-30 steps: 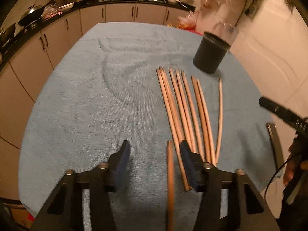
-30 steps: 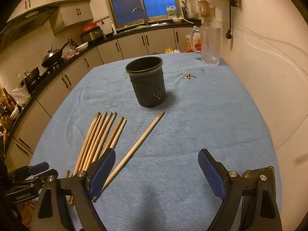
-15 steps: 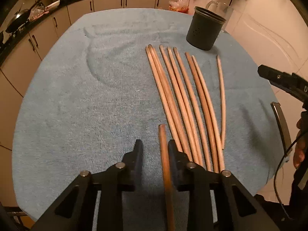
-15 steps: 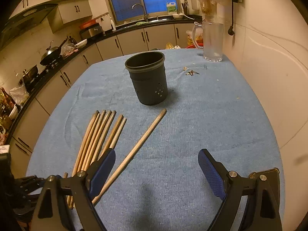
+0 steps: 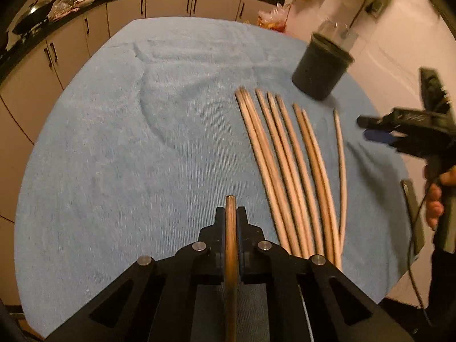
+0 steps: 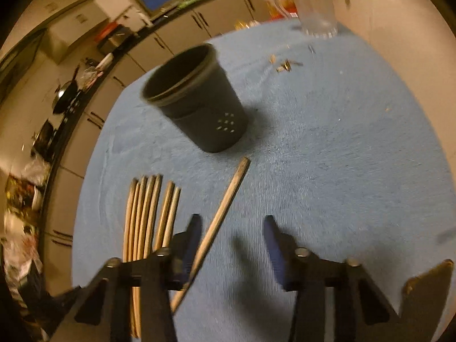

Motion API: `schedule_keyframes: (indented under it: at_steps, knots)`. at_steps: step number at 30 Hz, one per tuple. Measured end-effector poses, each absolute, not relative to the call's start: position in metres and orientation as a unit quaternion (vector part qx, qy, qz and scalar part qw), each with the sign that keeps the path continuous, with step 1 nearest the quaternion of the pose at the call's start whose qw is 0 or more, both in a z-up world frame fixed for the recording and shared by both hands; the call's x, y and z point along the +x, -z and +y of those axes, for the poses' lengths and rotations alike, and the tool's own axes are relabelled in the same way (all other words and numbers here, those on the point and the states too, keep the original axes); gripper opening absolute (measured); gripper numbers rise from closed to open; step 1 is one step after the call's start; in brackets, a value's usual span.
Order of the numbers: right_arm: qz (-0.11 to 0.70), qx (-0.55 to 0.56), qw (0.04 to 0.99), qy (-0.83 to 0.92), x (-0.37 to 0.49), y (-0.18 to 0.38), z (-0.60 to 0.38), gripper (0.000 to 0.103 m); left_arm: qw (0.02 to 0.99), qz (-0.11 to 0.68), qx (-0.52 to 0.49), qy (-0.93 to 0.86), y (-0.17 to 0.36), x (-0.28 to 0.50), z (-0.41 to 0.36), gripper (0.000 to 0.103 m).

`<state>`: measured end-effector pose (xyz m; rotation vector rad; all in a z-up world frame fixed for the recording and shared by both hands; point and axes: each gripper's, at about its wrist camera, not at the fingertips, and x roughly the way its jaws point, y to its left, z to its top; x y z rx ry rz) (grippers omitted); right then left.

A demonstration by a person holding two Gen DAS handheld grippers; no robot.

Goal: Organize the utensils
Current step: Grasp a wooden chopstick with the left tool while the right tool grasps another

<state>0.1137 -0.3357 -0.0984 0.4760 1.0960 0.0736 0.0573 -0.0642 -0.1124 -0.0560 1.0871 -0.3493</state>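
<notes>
My left gripper (image 5: 230,213) is shut on one brown chopstick (image 5: 230,245), whose tip pokes out just past the pads. To its right, several wooden chopsticks (image 5: 285,171) lie in a row on the blue towel (image 5: 142,156). A black utensil holder (image 5: 320,71) stands upright beyond them. My right gripper (image 6: 230,228) hangs low over the towel with its jaws closing. A lone pale chopstick (image 6: 228,199) lies between them, close to the left finger (image 6: 192,239), and the pads do not press on it. This gripper also shows at the right of the left wrist view (image 5: 376,131).
A clear glass jug (image 6: 313,2) stands at the far edge near the wall. Small scraps (image 6: 285,65) lie beside the holder (image 6: 199,105). A dark flat object (image 6: 424,299) rests at the towel's right edge. Kitchen cabinets (image 5: 171,2) run behind the table. A hand (image 5: 436,196) holds the right gripper.
My left gripper's jaws have closed onto the single chopstick. The right gripper has dropped and tilted toward the lone chopstick, and its jaws have narrowed around it.
</notes>
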Motion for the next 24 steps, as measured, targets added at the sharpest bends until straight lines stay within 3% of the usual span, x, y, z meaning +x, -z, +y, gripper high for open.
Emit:
schedule_keyframes:
  at_steps: [2,18,24]
  knots:
    - [0.520,0.229,0.822,-0.029,0.125,0.102,-0.337,0.037,0.844,0.507,-0.039,0.167,0.108,0.063,-0.062,0.007]
    - [0.559,0.183,0.808,0.033,0.188,0.116,-0.305,0.031,0.875,0.438,-0.100,0.180,0.037,0.100,-0.037,0.007]
    - [0.560,0.152,0.814,0.035,0.192,0.115,-0.291,0.012,0.885,0.414,-0.099,0.187,0.010,0.105,-0.038,0.007]
